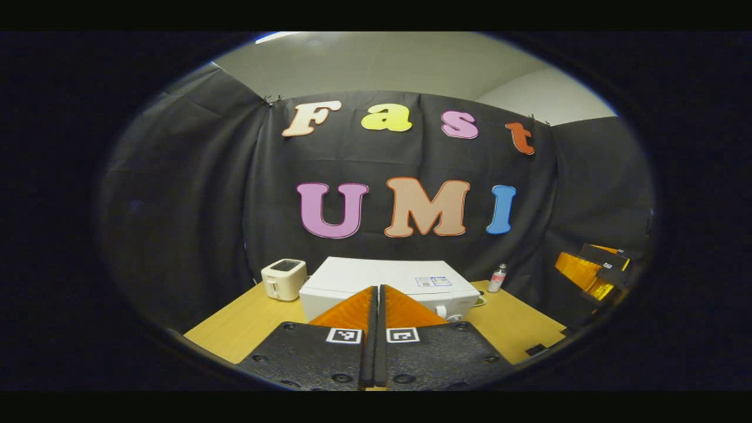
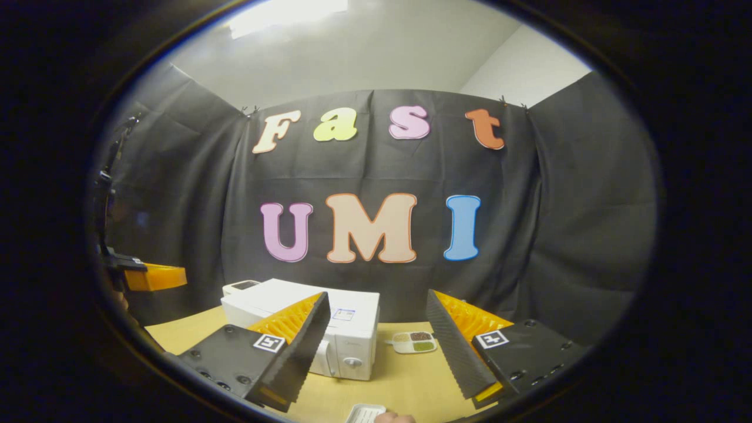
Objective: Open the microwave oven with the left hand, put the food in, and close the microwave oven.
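Observation:
The white microwave (image 1: 388, 277) stands at the back of the wooden table (image 1: 247, 320), straight ahead of my left gripper (image 1: 379, 289). That gripper is shut with nothing between its fingers and hovers short of the oven. In the right gripper view the microwave (image 2: 305, 311) sits left of centre with its door closed and its knobs facing me. A small compartment tray of food (image 2: 414, 342) lies on the table just right of it. My right gripper (image 2: 376, 299) is open and empty, raised above the table in front of both.
A cream toaster (image 1: 284, 279) stands left of the microwave and a small bottle (image 1: 497, 278) right of it. The other gripper (image 1: 593, 270) hangs at the far right. A white object (image 2: 364, 413) and a fingertip (image 2: 395, 418) show at the near table edge.

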